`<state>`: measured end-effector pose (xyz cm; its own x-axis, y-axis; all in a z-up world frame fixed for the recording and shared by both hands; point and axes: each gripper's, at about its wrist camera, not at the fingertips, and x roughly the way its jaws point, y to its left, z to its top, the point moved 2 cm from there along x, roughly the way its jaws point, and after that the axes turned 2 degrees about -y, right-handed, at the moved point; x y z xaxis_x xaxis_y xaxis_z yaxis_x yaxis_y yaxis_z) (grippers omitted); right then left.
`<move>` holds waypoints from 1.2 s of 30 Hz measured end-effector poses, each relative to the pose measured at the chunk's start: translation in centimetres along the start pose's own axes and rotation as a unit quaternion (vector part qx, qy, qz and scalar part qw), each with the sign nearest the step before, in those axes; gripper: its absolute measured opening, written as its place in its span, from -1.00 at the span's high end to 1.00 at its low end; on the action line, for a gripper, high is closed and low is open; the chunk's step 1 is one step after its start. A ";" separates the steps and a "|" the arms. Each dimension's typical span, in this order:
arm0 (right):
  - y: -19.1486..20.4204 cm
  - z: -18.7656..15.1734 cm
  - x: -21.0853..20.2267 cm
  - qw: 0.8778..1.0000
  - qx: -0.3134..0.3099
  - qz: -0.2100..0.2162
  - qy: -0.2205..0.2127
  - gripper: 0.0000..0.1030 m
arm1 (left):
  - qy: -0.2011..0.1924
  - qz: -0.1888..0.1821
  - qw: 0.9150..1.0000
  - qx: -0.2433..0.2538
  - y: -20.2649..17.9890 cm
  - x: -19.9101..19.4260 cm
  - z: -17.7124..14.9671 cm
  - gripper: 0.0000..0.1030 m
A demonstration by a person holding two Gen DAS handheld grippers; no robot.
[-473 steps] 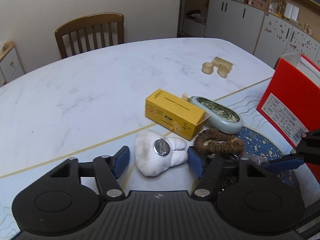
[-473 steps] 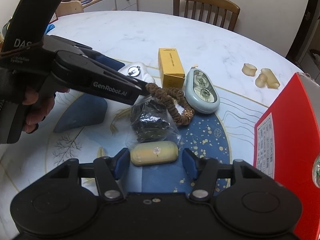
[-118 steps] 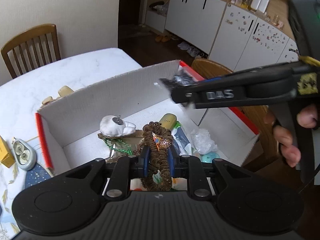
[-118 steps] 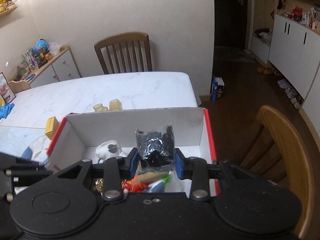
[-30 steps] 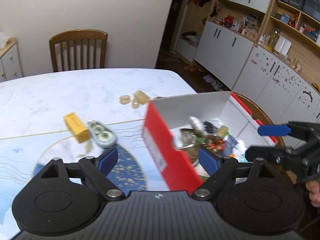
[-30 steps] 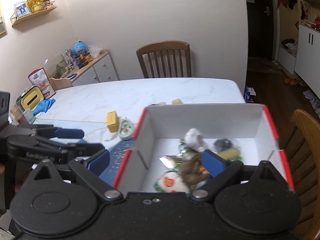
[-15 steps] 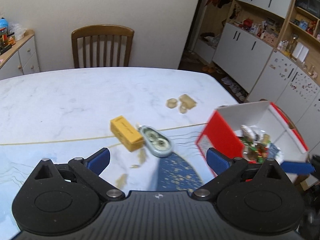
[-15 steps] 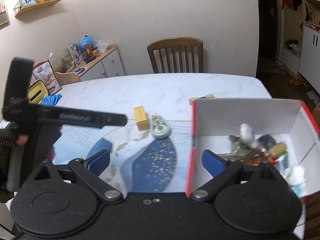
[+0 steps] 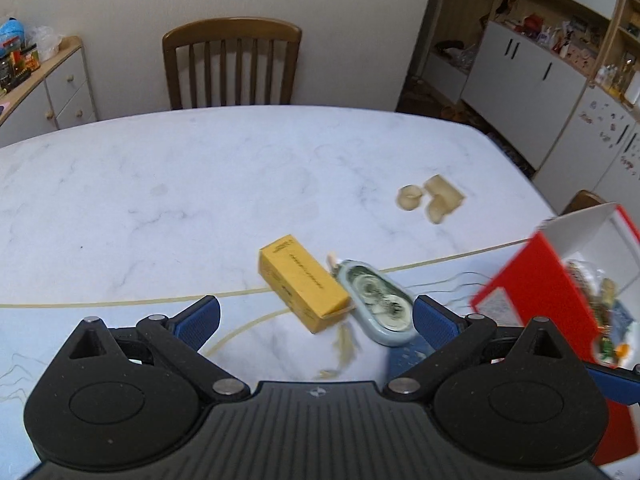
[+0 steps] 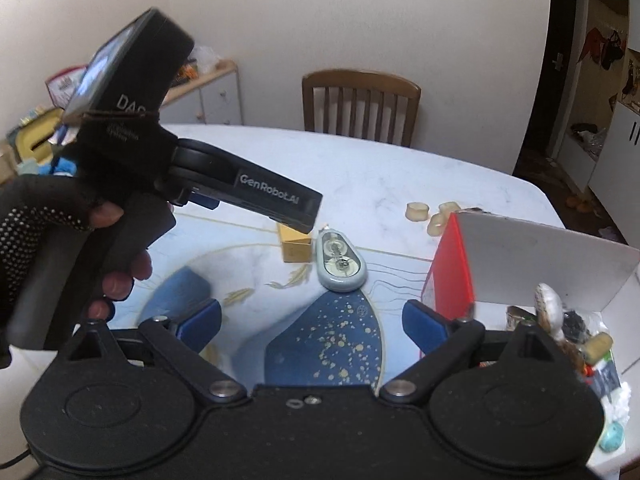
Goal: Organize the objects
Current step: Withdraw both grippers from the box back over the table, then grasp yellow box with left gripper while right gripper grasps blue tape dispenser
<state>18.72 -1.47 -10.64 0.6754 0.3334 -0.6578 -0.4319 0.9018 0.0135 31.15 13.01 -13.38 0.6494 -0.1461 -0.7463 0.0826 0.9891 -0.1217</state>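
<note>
Currently I have both sets of jaws spread wide with nothing between them: left gripper (image 9: pixel 316 316), right gripper (image 10: pixel 311 316). 2 loose items lie side by side and touching near the middle of the surface (image 9: pixel 160 184): a yellow carton (image 9: pixel 302 282) and a pale oval tape dispenser (image 9: pixel 376 304). 3 small cream pieces (image 9: pixel 432 198) rest toward the far right edge, close to the red box (image 10: pixel 452 268) at the right edge. I judge the carton light, stiff and crushable; I would grip across its 2 long flat faces. The dispenser looks hard and smooth, likely slippery; I would grip across its narrow width.
</note>
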 end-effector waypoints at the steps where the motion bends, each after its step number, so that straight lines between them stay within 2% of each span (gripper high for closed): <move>1: 0.0 0.1 0.7 1.000 0.000 -0.002 0.005 -0.86 | 0.003 0.006 1.000 -0.003 0.3 0.6 0.0 -1.00; 7: 0.0 0.4 4.7 0.999 -0.004 -0.017 0.032 -0.82 | 0.014 0.031 0.999 -0.024 2.0 3.4 0.8 -1.00; 14: -0.1 1.3 9.2 0.998 -0.006 -0.046 0.038 -0.76 | 0.018 0.055 0.997 -0.060 2.9 5.8 1.4 -1.00; 18: -0.4 1.2 10.9 0.997 -0.011 -0.059 0.046 -0.66 | 0.022 0.065 0.995 -0.070 3.0 6.8 1.6 -1.00; 24: -1.0 1.0 12.5 0.996 -0.008 -0.066 0.056 -0.48 | 0.024 0.064 0.995 -0.067 3.1 7.5 1.1 -0.99; 29: -1.5 1.0 13.7 0.996 0.000 -0.068 0.061 -0.40 | 0.015 0.065 0.997 -0.034 2.8 7.3 0.6 -0.97; 32: -1.6 1.1 14.1 0.996 0.014 -0.068 0.062 -0.40 | 0.009 0.062 0.998 -0.004 2.6 7.0 0.1 -0.89; 36: -1.9 1.3 14.4 0.996 0.036 -0.063 0.060 -0.40 | -0.003 0.061 0.998 0.028 2.6 6.3 -0.3 -0.52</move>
<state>30.06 1.99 -19.21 0.6436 0.1859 -0.7424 -0.3022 0.9530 -0.0233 35.21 14.66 -18.64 0.6623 -0.0240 -0.7488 0.0436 0.9990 0.0065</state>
